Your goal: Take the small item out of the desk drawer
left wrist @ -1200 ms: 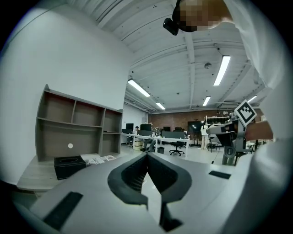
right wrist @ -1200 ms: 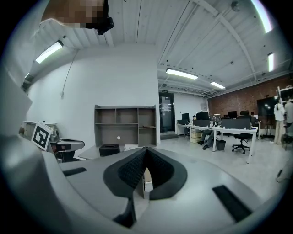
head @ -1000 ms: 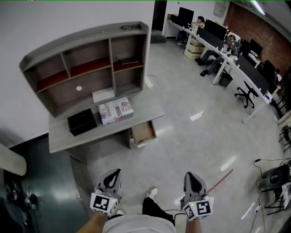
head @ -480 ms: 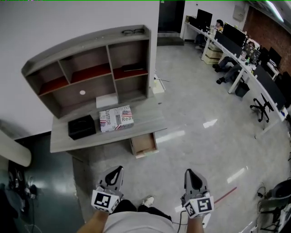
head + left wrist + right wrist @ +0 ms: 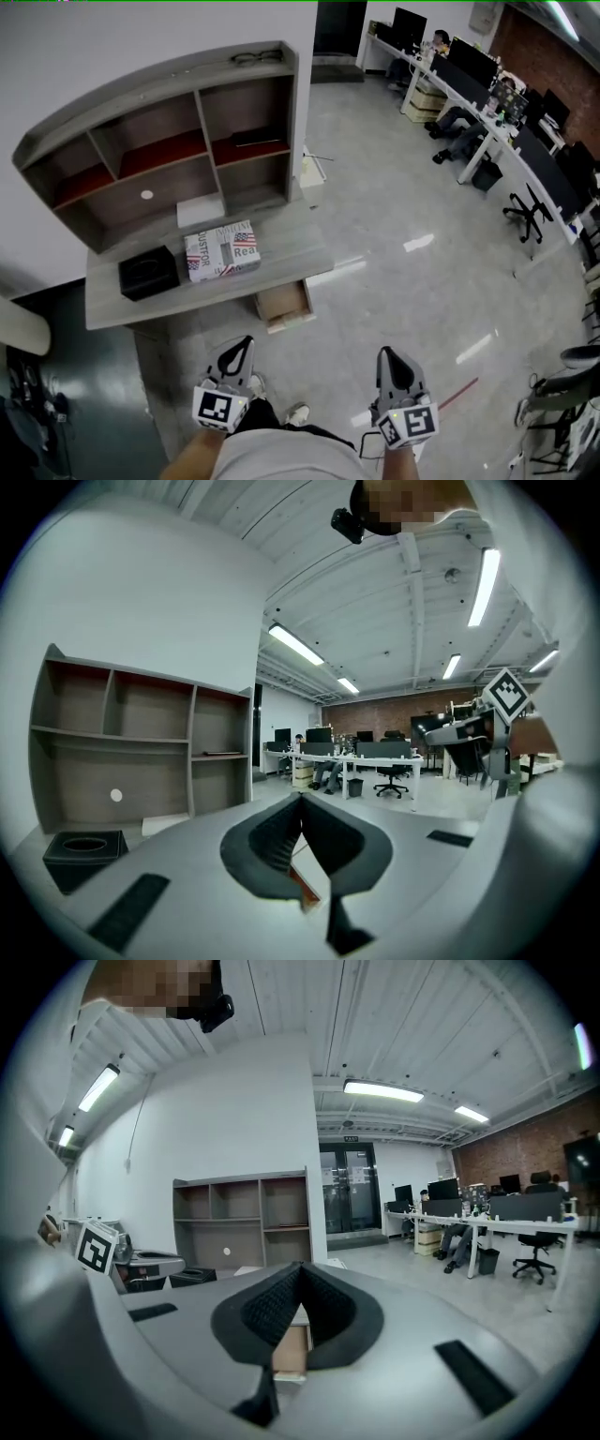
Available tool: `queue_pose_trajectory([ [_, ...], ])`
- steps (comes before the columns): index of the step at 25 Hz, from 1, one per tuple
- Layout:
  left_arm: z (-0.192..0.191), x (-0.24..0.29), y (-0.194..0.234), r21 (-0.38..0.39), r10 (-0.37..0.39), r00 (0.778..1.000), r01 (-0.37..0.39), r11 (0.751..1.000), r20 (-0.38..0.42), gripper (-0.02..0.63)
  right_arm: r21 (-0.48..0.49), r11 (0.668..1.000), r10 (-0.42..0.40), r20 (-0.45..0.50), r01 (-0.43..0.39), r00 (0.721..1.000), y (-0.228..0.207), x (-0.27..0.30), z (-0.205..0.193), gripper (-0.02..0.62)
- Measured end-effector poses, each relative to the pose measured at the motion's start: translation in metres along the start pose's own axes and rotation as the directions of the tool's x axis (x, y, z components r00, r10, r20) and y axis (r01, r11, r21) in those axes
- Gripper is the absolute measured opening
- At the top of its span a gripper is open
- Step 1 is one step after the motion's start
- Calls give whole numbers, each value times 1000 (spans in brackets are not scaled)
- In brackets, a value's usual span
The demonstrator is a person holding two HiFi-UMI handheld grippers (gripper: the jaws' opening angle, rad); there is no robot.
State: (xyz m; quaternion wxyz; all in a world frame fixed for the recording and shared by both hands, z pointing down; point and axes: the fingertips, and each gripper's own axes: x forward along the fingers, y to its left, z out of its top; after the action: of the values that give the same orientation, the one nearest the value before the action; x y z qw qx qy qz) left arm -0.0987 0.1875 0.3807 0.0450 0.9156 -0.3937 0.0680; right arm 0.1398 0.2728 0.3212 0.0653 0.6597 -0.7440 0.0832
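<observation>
A grey desk (image 5: 281,246) with a shelf hutch (image 5: 169,141) stands against the wall ahead of me. Its drawer (image 5: 281,302) hangs open under the right end, showing a brown inside; I cannot make out any small item in it. Both grippers are held low near my body, well short of the desk. The left gripper (image 5: 241,344) is shut with nothing in it, its jaws meeting at a point in the left gripper view (image 5: 302,799). The right gripper (image 5: 386,353) is shut and empty too (image 5: 300,1267), and the drawer (image 5: 289,1349) shows just past its jaws.
On the desk sit a black box (image 5: 148,272), a printed box (image 5: 221,250) and a white box (image 5: 200,211). Glasses (image 5: 255,57) lie on the hutch top. Office desks with chairs (image 5: 525,206) and seated people fill the far right. A red strip (image 5: 457,394) lies on the floor.
The head view has shifted as I step: the desk and hutch now sit a little further left and nearer. Both grippers stay shut in the same place before me.
</observation>
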Motion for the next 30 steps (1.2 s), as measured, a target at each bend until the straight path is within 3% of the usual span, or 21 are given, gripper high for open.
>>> queue_pose_trajectory([
  [6,-15,33,13,11,-41,999,41,999,-17,18,-33,999,-14,-37,12,999,3,27,0,23],
  [14,-100,76,11,43,-100,974,111,993,-202,20,-2,1000,-17,-127,17,992,12,51,-36,23],
  [19,-181,111,-9,67,-164,922,199,978,-350,21,24,999,-22,-186,26,982,14,58,-68,23],
  [22,-224,133,-26,111,-199,886,268,957,-420,67,38,999,-22,-220,31,975,18,59,-86,23],
  [27,-298,174,-45,212,-213,812,379,901,-544,95,65,997,-22,-258,40,966,20,65,-123,23],
  [30,-338,192,-48,289,-195,771,442,849,-607,109,80,996,-25,-271,48,962,19,68,-144,23],
])
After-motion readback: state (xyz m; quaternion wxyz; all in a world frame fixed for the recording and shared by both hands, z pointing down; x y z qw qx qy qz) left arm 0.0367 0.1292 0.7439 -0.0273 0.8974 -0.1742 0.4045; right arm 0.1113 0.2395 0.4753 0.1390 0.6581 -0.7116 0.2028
